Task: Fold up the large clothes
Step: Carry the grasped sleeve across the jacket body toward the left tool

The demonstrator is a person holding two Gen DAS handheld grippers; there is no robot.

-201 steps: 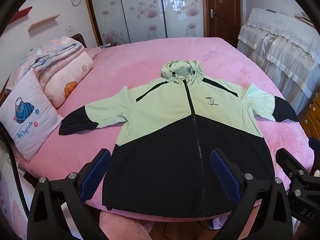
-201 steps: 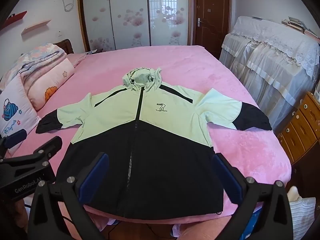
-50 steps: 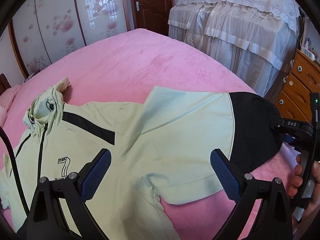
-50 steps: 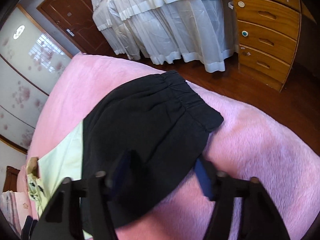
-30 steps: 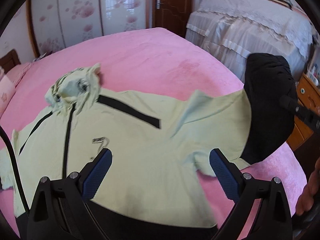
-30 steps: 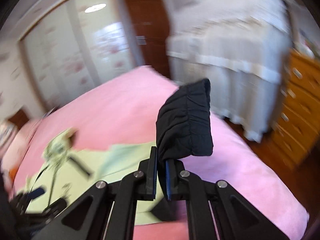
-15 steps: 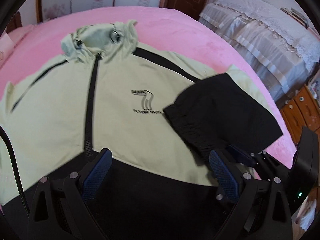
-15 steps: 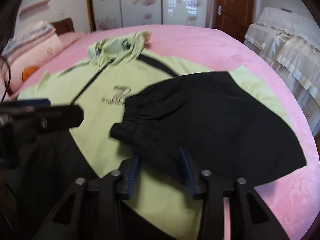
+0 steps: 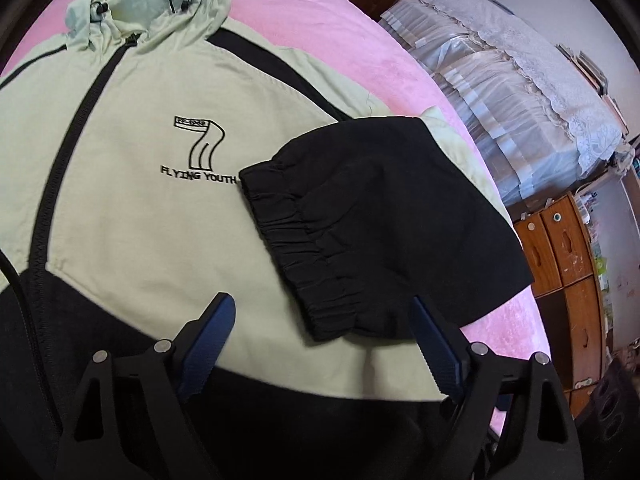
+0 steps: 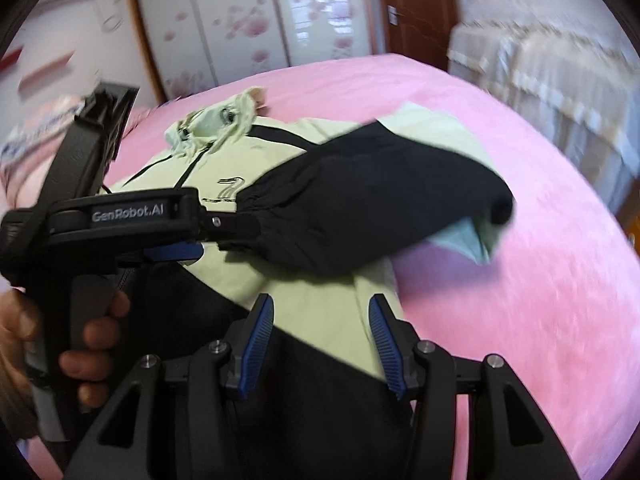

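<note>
Sleeve (image 9: 384, 216) lay folded across jacket (image 9: 152, 208) chest, frame centre, narrowing it. Right gripper (image 10: 320, 344) jaws had just been opening, empty; left gripper (image 9: 324, 344) jaws apart, just closing slightly, empty.

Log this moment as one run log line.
step: sleeve fold | black sleeve cuff: lying across jacket chest | left tool: open, closing, nothing between | right tool: open, empty

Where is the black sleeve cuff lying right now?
In the left wrist view the black sleeve cuff lies folded across the jacket chest, just right of the "FLYING YOUTH" logo, ahead of the open left gripper.
</note>
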